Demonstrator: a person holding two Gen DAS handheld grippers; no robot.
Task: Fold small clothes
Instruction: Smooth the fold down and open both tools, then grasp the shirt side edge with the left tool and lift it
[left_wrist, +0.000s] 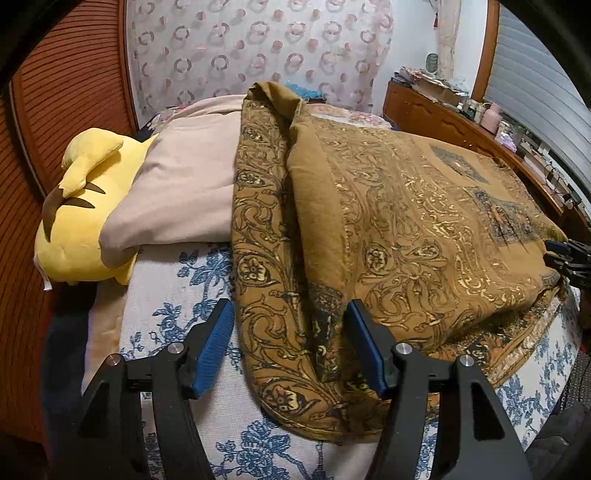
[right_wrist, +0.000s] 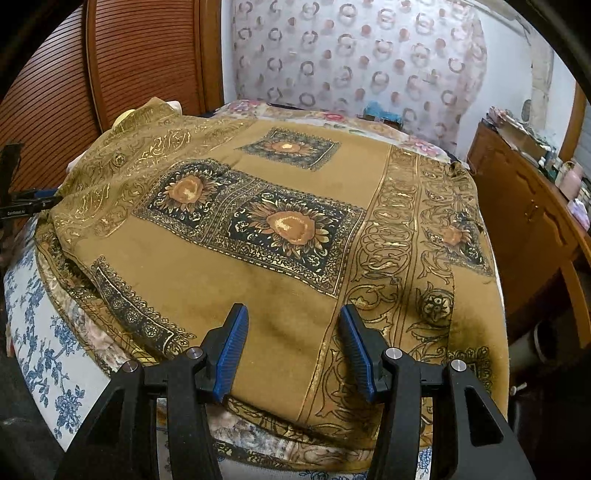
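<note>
While both tongs stand released, nothing is gripped: the brown patterned cloth (left_wrist: 388, 229) lies on the bed (left_wrist: 184, 295), spread over the blue-flowered sheet, already doubled, with a lower layer showing along the near edge.

Left gripper (left_wrist: 291, 350): jaws apart, straddling the cloth's rounded near-left corner. Pads not pressing; fabric lies between and under them. Judgement: placed to take that corner for the next fold.

Right gripper (right_wrist: 293, 350): jaws apart over the near edge of the cloth, toward the bed's right side, between the plain brown field and the scrolled border band. No contact that I can confirm. Judgement: set as the partner hold, so both near corners rise together and the fold stays square.

Cloth's left side bunches into a raised ridge running toward the far end of the bed; a beige pillow (left_wrist: 177, 184) and a yellow plush toy (left_wrist: 85, 206) lie beyond it at the left edge.

Risk, as judgement: a pinch may catch only the top layer, or the sheet too.
</note>
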